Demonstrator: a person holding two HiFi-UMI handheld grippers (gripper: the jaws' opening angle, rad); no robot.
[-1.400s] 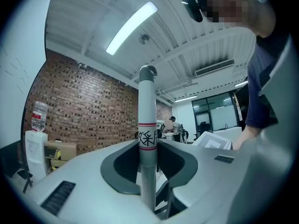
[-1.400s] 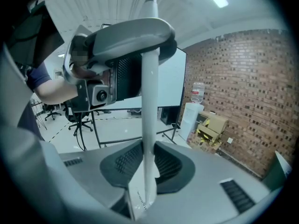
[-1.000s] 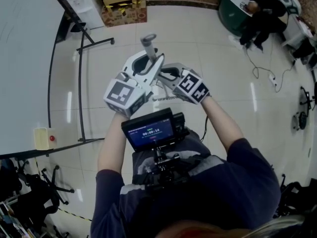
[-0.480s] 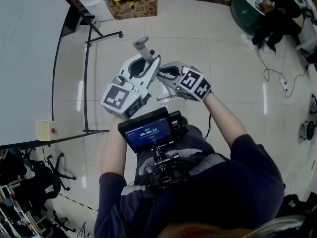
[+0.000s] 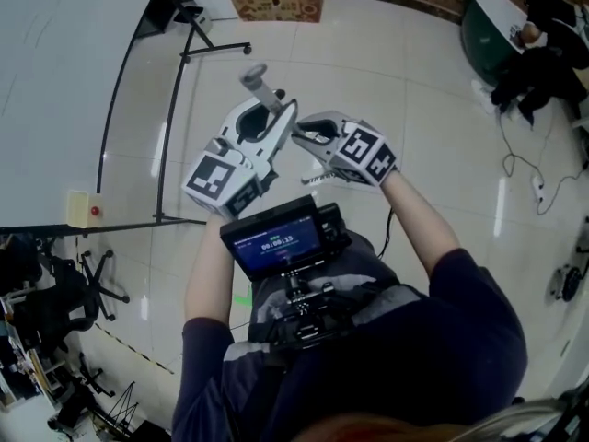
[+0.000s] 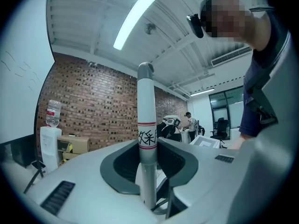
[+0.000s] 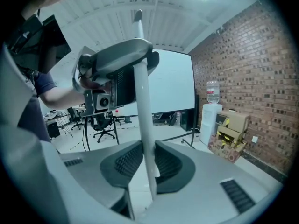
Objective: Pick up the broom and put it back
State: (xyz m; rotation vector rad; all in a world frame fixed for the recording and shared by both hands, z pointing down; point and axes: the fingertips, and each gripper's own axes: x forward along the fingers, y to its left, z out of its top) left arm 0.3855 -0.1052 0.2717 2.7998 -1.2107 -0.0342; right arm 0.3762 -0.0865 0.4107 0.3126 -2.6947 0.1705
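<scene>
both grippers are clamped on the broom [image 6: 145, 111], which is held up off the floor [image 5: 414, 109] in front of the person's chest. in the left gripper view the left gripper [image 6: 148, 158] has its jaws closed on the pale shaft, the pads pressing it from either side. the shaft stands upright between them. just above the jaws a label [image 6: 146, 136] edged with red bands wraps the shaft, and higher still it ends in a grey cap [image 6: 145, 70].

in the right gripper view the right gripper [image 7: 145, 164] has its jaws closed on the same shaft, lower down. from these jaws the shaft rises with a slight lean to the left and passes through the left gripper, which shows above them. in the head view the two grippers meet nose to nose, the cap sticking out past the left jaws. the brush end is not visible.

beyond the left jaws stand a brick wall [image 6: 93, 111] and, off to the left, a water dispenser [image 6: 48, 146]. beyond the right jaws is a whiteboard [image 7: 170, 85], with a box [image 7: 231, 134] to the right. a screen [image 5: 276, 242] sits behind both grippers, at the person's chest.
</scene>
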